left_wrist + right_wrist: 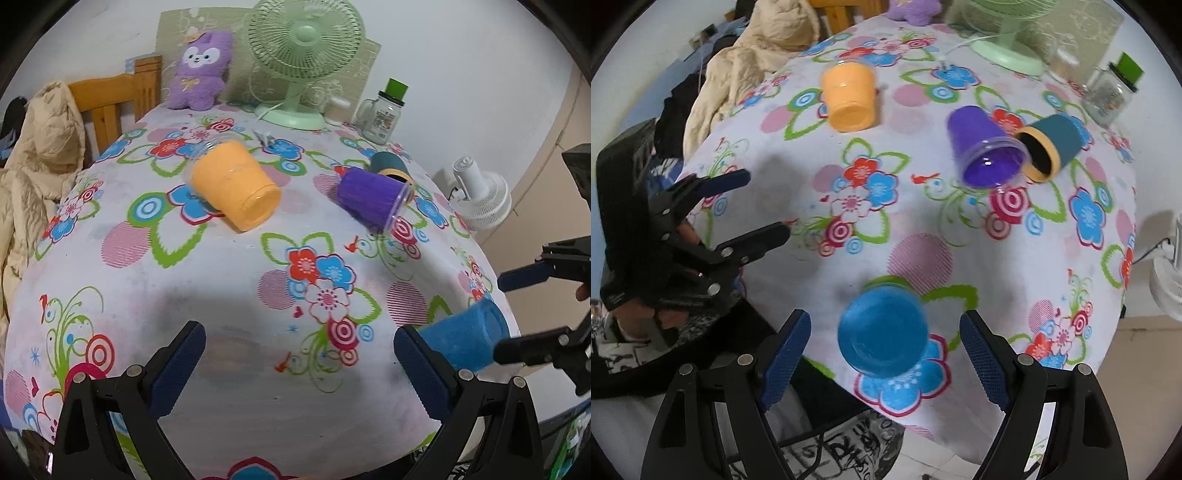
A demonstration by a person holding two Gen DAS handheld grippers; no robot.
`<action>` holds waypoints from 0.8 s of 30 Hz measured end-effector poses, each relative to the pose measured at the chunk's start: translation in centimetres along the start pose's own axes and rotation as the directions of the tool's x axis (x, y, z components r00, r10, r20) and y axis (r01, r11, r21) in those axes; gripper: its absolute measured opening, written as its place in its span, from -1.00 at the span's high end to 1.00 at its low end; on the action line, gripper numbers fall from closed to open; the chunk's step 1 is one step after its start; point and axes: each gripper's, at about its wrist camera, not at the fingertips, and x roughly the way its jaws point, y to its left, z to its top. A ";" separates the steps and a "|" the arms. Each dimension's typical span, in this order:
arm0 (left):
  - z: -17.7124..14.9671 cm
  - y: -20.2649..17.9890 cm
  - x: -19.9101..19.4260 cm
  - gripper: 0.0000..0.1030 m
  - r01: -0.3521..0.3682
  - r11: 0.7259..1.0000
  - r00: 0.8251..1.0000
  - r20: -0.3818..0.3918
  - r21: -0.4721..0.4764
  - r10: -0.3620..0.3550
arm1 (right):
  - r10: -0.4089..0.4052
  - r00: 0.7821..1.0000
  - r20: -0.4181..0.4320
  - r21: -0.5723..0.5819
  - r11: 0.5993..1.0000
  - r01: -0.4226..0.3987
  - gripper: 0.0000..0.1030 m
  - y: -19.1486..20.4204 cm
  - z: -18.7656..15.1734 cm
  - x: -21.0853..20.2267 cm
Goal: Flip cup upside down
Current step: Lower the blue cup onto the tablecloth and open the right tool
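My right claw [884, 354] hangs spread just above the blue cup [882, 330], which stands near the table [960, 258] edge, axis running up toward the lens. My left claw [768, 206], also spread and empty, sits farther off, so the right is nearer.

frame: my left hand-held gripper [295, 363] and right hand-held gripper [882, 354] are both matte black plastic, with wedge-shaped arms and triangular cutouts
pads: dark blue fingers [180, 365], rubbery with a fine knurled grid texture, same on the right one [984, 360]
hardware: round silver screw heads, two on each arm near the pad mounts
housing: chunky black box behind the left gripper's arms, seen from the right cam
skin: a bit of my bare fingers peeks through behind the black arms
clothes: black and white graffiti-ish print down by my lap
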 end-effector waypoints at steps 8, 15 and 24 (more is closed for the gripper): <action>-0.2 0.9 -0.2 -1.00 0.006 1.000 1.000 0.002 -0.021 -0.006 | -0.024 0.997 -0.067 -0.047 0.999 0.021 -0.10 0.4 0.9 2.2; 0.0 1.1 -0.2 -1.00 0.005 0.999 1.000 0.002 -0.035 -0.005 | 0.118 0.948 0.294 0.081 0.986 -0.148 -0.10 -4.0 3.2 -2.1; -0.2 0.5 -0.2 -1.00 -0.013 1.000 1.000 0.002 -0.010 0.013 | 0.214 0.931 0.296 0.180 0.945 -0.274 -0.13 -7.6 -1.1 2.5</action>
